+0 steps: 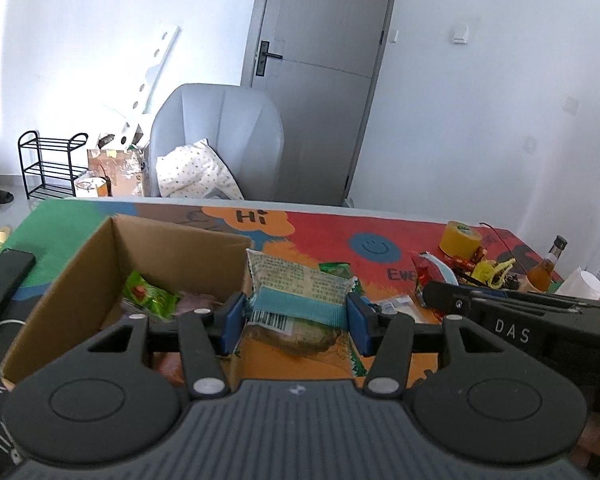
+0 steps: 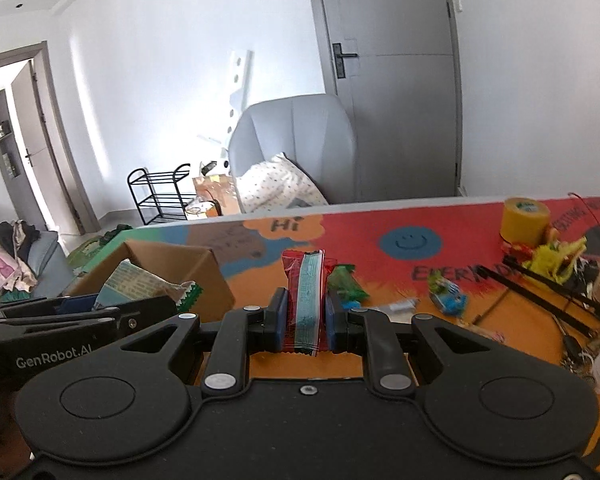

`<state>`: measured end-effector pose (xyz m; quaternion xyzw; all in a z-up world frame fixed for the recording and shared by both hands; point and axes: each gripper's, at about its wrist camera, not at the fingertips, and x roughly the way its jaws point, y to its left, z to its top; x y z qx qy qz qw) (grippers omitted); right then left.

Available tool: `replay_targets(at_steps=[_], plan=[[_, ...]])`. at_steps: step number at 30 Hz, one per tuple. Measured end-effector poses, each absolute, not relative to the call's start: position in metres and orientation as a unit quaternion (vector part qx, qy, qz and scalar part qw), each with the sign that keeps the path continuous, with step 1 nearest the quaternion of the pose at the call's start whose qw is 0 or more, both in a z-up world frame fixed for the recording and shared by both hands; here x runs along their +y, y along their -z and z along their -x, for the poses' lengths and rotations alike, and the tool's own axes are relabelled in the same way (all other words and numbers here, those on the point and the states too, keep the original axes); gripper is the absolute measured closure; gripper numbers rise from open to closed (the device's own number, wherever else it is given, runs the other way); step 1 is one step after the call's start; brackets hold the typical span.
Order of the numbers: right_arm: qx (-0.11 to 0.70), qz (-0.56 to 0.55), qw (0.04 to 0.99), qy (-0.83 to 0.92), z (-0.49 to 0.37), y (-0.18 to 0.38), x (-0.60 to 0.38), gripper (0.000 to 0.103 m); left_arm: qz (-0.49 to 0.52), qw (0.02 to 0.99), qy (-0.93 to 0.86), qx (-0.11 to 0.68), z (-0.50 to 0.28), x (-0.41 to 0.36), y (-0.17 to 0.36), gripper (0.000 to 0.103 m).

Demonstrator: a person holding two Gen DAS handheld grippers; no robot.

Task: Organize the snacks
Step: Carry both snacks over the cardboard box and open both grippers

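blue rubber pads of the left gripper (image 1: 296,322) are clenched on a pale packet with teal bands (image 1: 300,292), pinching it by its two short ends so the wrapper hangs slack between them, clear of the table. that wide hold probably keeps a soft bagged snack from folding as it is carried. the right gripper (image 2: 306,322) is squeezed nearly closed on a thin red sachet with a teal stripe (image 2: 305,304), held upright and edge-on, which suits a narrow item that would slip out of a flat grip.

just left of the pale packet sits the open cardboard box (image 1: 100,272), its near corner beside the left pad; a green wrapper (image 1: 148,294) already lies inside, so the box looks to be the collecting place. both packets seem about ready to travel toward it, the left one having the shorter way.

further out on the bright printed table cover (image 2: 380,220), a green snack (image 2: 346,280) and a small blue one (image 2: 450,294) lie loose just beyond the red sachet, not yet sorted. a yellow tape roll (image 2: 526,220) stands well apart near the far edge, beside a tangle of odds and ends.
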<state>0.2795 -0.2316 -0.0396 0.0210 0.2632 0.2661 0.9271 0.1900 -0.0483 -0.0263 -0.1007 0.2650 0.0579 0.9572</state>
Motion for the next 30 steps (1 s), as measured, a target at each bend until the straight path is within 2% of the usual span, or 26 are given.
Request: replay_targets(at_steps=[25, 30], plan=[[0.267, 0.016, 0.904, -0.334, -0.274, 0.031, -0.136, 0.085, 0.134, 0.945, -0.129, 0.268, -0.168, 0.053, 0.029, 0.051], [0.272, 0.024, 0.9, -0.341, -0.272, 0.033, -0.121, 0.085, 0.147, 0.941, -0.125, 0.279, -0.168, 0.062, 0.037, 0.046]])
